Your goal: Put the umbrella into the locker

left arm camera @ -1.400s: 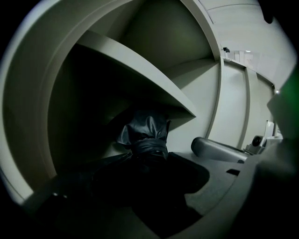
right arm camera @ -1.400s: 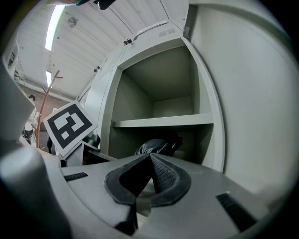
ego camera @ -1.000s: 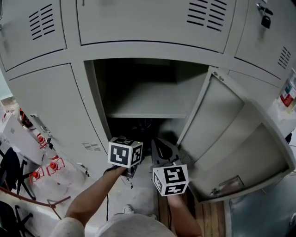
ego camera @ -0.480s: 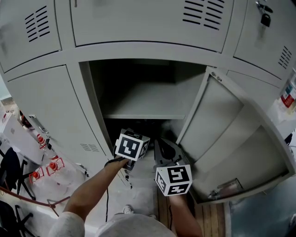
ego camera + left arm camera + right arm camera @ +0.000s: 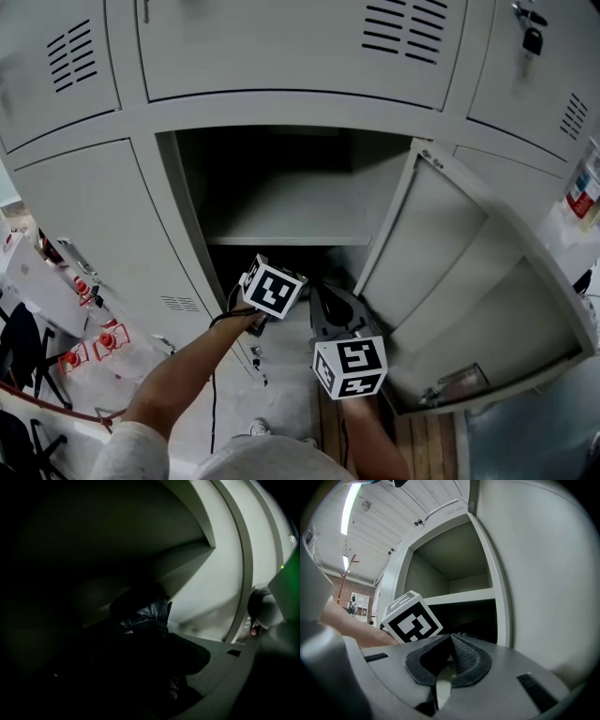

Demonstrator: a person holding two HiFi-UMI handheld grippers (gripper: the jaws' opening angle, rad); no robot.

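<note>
The grey locker's door is swung open to the right, and a shelf splits the inside. The umbrella, a dark folded bundle, lies in the dim space under the shelf. My left gripper reaches into that space, and its jaws close on the umbrella's near end. In the head view its marker cube sits at the compartment's mouth. My right gripper hovers just outside, by the door's lower edge. Its pads meet with nothing between them.
Closed locker doors surround the open one, and a padlock hangs at the top right. Red-capped bottles stand on the floor at the left. A person's foot is below, beside wooden flooring.
My left gripper has moved up and forward into the lower compartment and rolled, so its cube now shows tilted. The right gripper has stayed in place.
</note>
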